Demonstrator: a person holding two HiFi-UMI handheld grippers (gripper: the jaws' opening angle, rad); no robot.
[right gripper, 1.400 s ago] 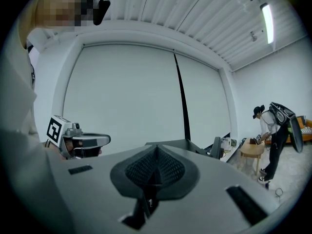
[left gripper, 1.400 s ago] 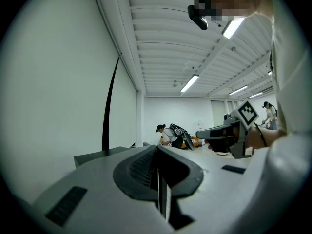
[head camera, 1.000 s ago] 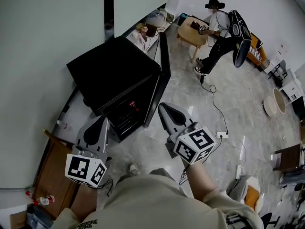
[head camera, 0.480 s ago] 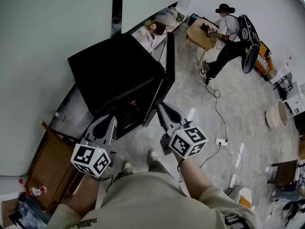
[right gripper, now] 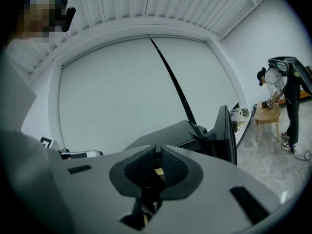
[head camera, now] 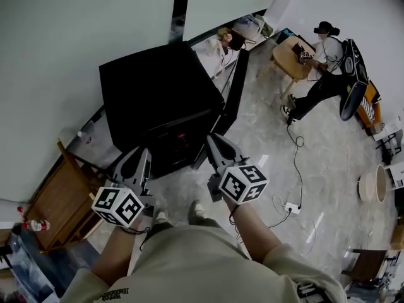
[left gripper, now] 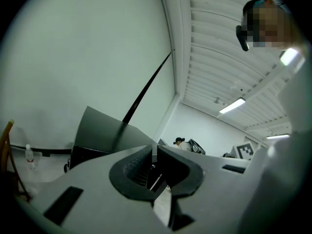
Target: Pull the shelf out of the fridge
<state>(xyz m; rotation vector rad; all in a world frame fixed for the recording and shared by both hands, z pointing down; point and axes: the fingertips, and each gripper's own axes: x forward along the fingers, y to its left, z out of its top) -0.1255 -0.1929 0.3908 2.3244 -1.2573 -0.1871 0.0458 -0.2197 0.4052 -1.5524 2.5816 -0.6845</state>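
Left gripper and right gripper, both pressed together on nothing, hover just before the fridge, its door swung wide, open floor beside it. The shelf lies inside the fridge's dark front, too dim to make out.

Bright, even indoor light from ceiling strip lights far overhead, shadows soft, heavy fisheye bend w/ black vignette at edges of both gripper views, nearest foreground slightly soft.
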